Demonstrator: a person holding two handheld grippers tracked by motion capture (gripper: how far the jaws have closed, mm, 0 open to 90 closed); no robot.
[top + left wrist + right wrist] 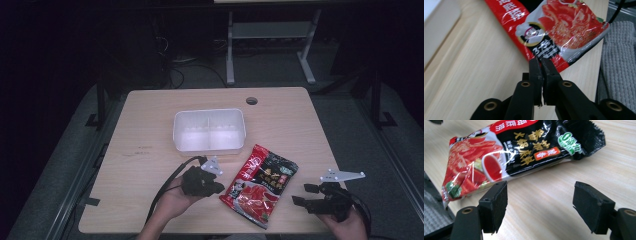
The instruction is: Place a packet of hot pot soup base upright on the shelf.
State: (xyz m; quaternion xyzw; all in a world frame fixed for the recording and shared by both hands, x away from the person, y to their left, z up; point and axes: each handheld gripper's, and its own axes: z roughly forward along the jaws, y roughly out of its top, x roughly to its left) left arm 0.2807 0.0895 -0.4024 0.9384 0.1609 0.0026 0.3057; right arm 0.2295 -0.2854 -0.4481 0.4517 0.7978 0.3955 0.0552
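A red and black sauce packet lies flat on the wooden table, near its front edge. My left gripper sits just left of it, jaws shut. In the left gripper view the gripper has its tips right at the packet's red lower edge, with nothing visible between them. My right gripper is to the right of the packet, open and empty. In the right gripper view the gripper is open, and the packet lies a short way beyond its wide-apart jaws.
A white plastic bin with two compartments stands behind the packet at the table's middle. A cable hole sits at the far edge. Grey carpet surrounds the table, with desk legs behind.
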